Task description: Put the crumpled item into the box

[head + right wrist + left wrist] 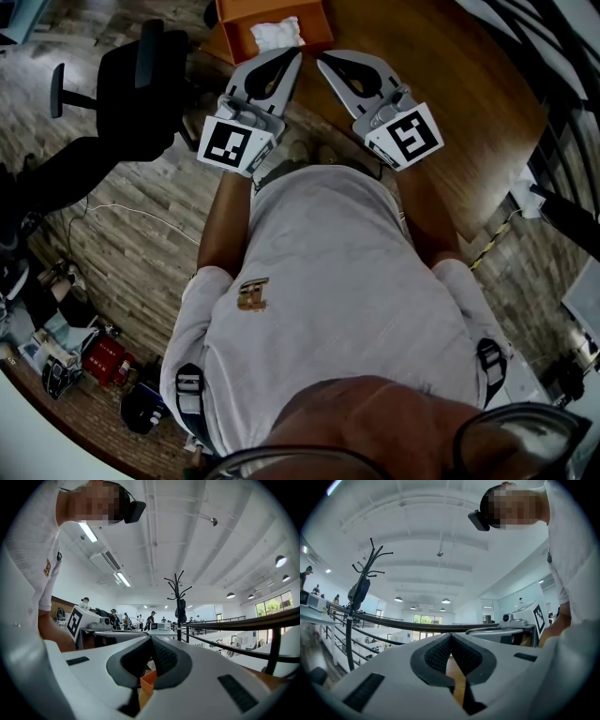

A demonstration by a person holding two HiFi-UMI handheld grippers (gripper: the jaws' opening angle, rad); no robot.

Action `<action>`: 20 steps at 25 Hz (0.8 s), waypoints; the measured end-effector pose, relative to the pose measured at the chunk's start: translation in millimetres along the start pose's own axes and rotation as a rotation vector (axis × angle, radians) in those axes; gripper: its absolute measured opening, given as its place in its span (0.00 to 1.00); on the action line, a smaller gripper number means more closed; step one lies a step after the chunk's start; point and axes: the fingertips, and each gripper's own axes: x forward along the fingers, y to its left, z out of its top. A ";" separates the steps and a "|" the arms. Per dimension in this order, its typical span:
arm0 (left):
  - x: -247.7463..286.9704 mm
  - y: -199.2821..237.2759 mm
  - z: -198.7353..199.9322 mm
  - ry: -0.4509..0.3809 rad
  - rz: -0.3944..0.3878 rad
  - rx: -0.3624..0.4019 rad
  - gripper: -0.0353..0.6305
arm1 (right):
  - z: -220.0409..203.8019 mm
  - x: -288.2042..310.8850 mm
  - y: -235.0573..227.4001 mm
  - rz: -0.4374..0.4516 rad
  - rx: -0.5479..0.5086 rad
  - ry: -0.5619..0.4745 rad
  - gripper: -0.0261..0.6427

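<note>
- Crumpled item [277, 35] is not riding in either claw. I am seeing it as a white wad lying inside the orange box [228, 23], at twelve o'clock from both claws, so I am judging the placing as already done.
- Nearest to me, I am holding the left gripper [296, 54] at about eleven o'clock from the chest and the right gripper [321, 59] at about one o'clock. Both are sitting close to the body, with their tips angling toward each other and pointing at the box. I am reading this as a resting pose, with nothing left to carry.
- In the left gripper view, the left gripper [451, 634] is showing its ribbed pads pressed together at the tip with nothing between them. Only brown wood is showing through the gap behind the pads.
- In the right gripper view, the right gripper [151, 638] is pressing its pads together the same way and pinching nothing. An orange corner of the box [146, 680] is showing through the gap lower down, lying beyond the jaws rather than gripped, as far as I can judge.
- Farther out, the wooden table [450, 112] is carrying the box at twelve o'clock. The right tip is hovering just beside the box's near wall, and I cannot tell whether it is touching.
</note>
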 end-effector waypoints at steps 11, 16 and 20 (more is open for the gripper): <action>0.1 -0.3 -0.4 -0.004 0.000 0.007 0.08 | -2.6 0.2 -0.6 0.004 -0.004 0.002 0.09; -0.3 0.0 1.9 -0.005 0.001 0.009 0.08 | -1.3 -0.1 0.0 0.003 -0.008 0.005 0.09; -0.7 0.4 2.3 -0.006 0.000 0.009 0.08 | 2.1 0.9 -0.4 -0.001 -0.012 -0.010 0.09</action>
